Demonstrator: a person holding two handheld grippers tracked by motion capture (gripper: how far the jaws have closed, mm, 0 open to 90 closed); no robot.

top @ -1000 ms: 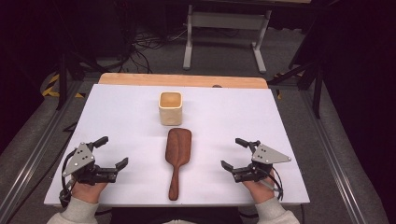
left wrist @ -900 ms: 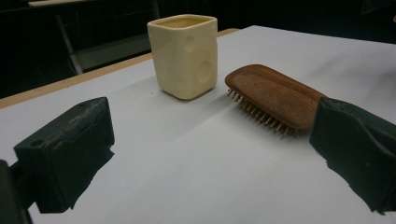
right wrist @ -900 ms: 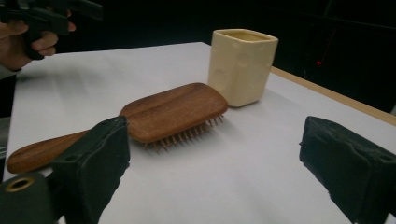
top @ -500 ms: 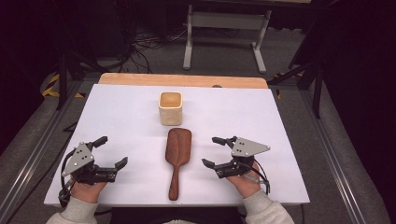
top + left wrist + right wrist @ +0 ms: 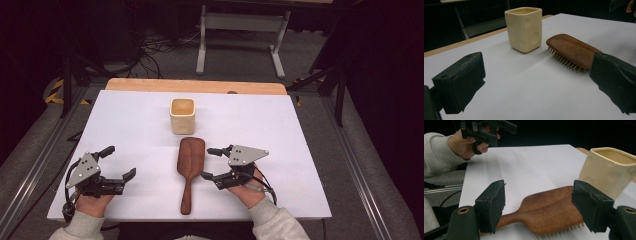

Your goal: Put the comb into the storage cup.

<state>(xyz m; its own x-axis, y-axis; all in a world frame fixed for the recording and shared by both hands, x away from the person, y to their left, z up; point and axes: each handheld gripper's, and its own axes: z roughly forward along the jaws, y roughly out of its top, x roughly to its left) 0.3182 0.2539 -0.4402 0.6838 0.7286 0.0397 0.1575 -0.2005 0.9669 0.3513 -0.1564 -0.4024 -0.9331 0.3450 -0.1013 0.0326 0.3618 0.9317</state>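
On the white table [image 5: 125, 120], right gripper [image 5: 211, 163] jaws, closing, flank hairbrush [image 5: 189, 165].

no readable text or labels

Light: bright on the white table [image 5: 125, 115], dark surroundings.
Shadows: soft, short.
Focus: near jaws slightly blurred.

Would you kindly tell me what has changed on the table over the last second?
The right tongs have slid leftward across the white table to the wooden hairbrush, their jaws closing partway; they now straddle its head without gripping it. The left tongs, the hairbrush and the cream cup stayed put.
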